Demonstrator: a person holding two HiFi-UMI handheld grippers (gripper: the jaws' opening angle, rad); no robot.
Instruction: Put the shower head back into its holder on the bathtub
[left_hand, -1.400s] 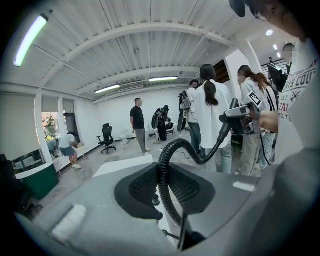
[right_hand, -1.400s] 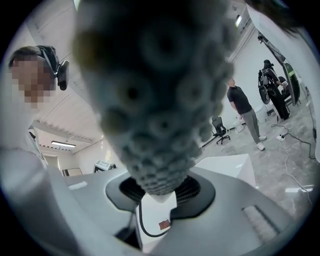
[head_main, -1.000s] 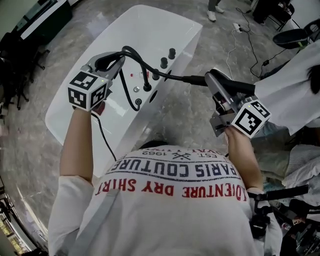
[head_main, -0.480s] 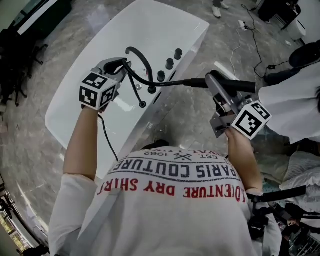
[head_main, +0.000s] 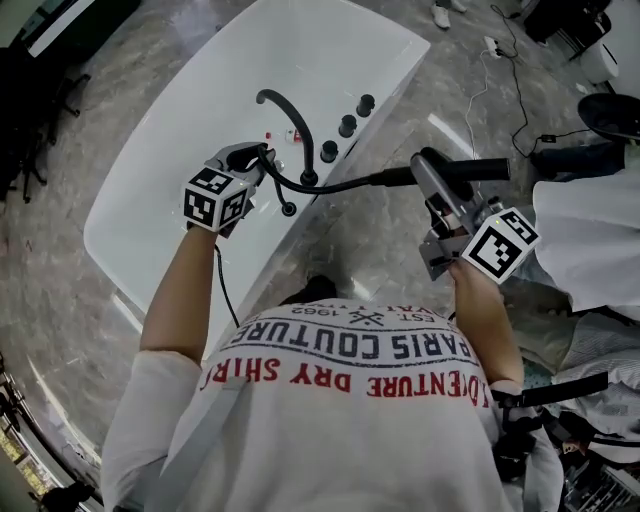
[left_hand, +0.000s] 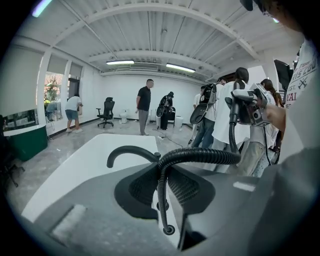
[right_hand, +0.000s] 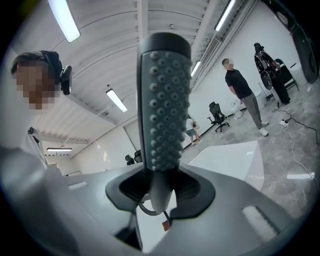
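The white bathtub (head_main: 200, 150) lies ahead, with a black arched faucet (head_main: 285, 105) and three black knobs (head_main: 347, 126) on its deck. My left gripper (head_main: 250, 160) hangs low over that deck, shut on the black ribbed hose (left_hand: 200, 156). The hose drops into a round socket (left_hand: 168, 230) in the deck and runs right to the shower head (head_main: 470, 170). My right gripper (head_main: 432, 182) holds that shower head beside the tub, over the floor. In the right gripper view the nubbed head (right_hand: 165, 100) stands upright between the jaws of the right gripper (right_hand: 160, 190).
Grey marble floor (head_main: 380, 230) surrounds the tub. Several people (left_hand: 144, 105) stand at the far end of the room, near office chairs (left_hand: 106, 111). Cables (head_main: 510, 90) trail over the floor at the upper right. A person in white (head_main: 590, 230) stands close on the right.
My left gripper has sunk towards the tub deck, taking the hose loop down with it. The right gripper has shifted a little with the shower head still in it.
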